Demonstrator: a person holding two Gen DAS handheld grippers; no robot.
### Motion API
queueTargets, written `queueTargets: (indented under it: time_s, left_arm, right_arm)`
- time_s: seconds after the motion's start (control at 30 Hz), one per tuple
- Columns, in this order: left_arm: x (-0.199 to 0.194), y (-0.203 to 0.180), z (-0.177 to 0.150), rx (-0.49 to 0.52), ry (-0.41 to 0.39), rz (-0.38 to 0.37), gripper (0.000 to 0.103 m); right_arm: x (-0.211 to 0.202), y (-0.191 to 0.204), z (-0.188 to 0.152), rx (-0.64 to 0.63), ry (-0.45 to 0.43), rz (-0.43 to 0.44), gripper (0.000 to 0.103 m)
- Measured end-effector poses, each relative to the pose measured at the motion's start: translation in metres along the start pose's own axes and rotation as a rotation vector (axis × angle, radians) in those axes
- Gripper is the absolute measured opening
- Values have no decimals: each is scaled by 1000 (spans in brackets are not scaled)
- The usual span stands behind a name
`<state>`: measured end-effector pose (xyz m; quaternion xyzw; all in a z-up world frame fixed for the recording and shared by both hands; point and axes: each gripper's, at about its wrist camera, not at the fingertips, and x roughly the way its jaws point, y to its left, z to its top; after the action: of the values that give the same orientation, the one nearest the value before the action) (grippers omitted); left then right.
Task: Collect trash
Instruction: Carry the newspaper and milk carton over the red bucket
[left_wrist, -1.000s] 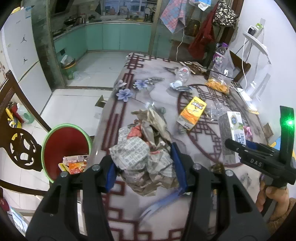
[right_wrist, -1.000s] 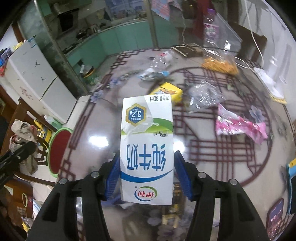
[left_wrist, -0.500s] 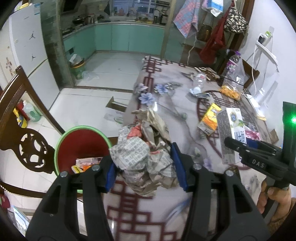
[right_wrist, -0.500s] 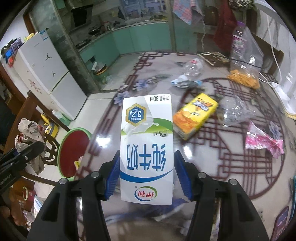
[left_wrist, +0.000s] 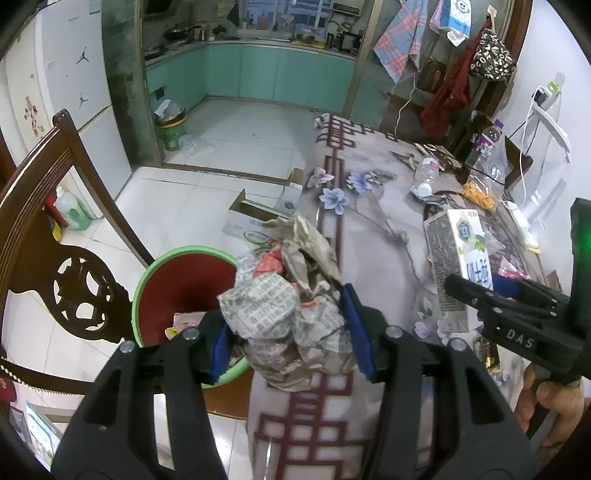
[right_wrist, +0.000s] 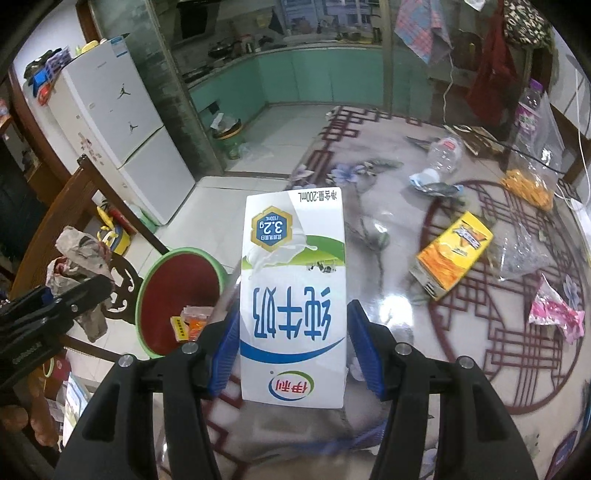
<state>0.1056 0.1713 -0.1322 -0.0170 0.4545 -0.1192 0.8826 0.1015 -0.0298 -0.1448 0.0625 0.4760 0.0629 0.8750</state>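
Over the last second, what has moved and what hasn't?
Both grippers have carried their loads toward the table's edge and the green-rimmed bin: left gripper with the crumpled newspaper, right gripper with the milk carton. Both grips are unchanged, and the trash on the table has stayed put.

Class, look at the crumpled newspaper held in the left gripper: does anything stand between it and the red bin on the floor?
Nothing visible does. The crumpled newspaper hangs past the table edge, above the red bin, whose mouth is open with only a few wrappers inside.
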Motion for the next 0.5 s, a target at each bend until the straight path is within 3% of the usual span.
queueTargets:
  time_s: [0.5]
  left_arm:
    - [0, 45, 6, -45, -6, 29, 51]
  right_arm:
    - [9, 55, 21, -68, -15, 45, 54]
